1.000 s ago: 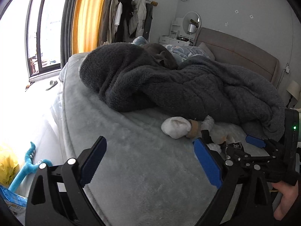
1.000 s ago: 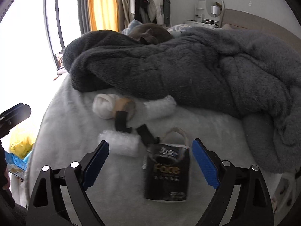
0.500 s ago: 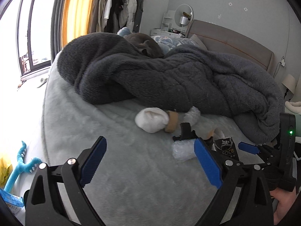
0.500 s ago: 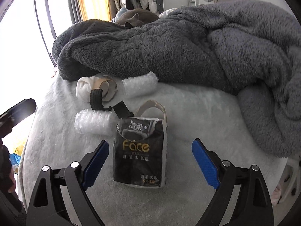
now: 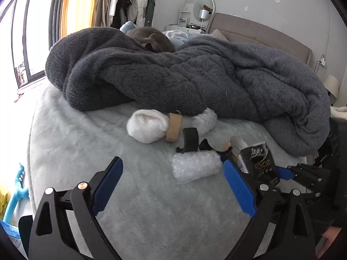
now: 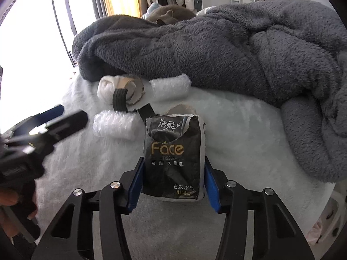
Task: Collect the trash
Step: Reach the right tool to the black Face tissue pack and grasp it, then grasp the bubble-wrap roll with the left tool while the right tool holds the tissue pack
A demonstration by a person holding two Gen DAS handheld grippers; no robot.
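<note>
A black "Face" tissue pack (image 6: 173,147) lies torn open on the pale bed cover. My right gripper (image 6: 173,162) has its jaws closing on it, and the blue pads touch both long sides. From the left wrist view the same pack (image 5: 260,162) shows at the right with the right gripper (image 5: 288,173) around it. My left gripper (image 5: 171,163) is open, with a bubble-wrap roll (image 5: 195,166) just beyond its right finger. Behind that lie a black strap (image 5: 189,139), a cardboard ring (image 5: 173,127), a white wad (image 5: 147,125) and a second bubble-wrap roll (image 5: 205,120).
A thick dark grey blanket (image 5: 195,75) is heaped across the bed behind the trash, with a grey cat (image 5: 151,40) on top. The bed cover (image 5: 76,140) drops off at the left, where a blue toy (image 5: 15,197) lies on the floor. A headboard (image 5: 260,36) stands at the back.
My right gripper came forward around the tissue pack and its jaws closed in from wide open. My left gripper moved up towards the bubble-wrap roll and stayed open.
</note>
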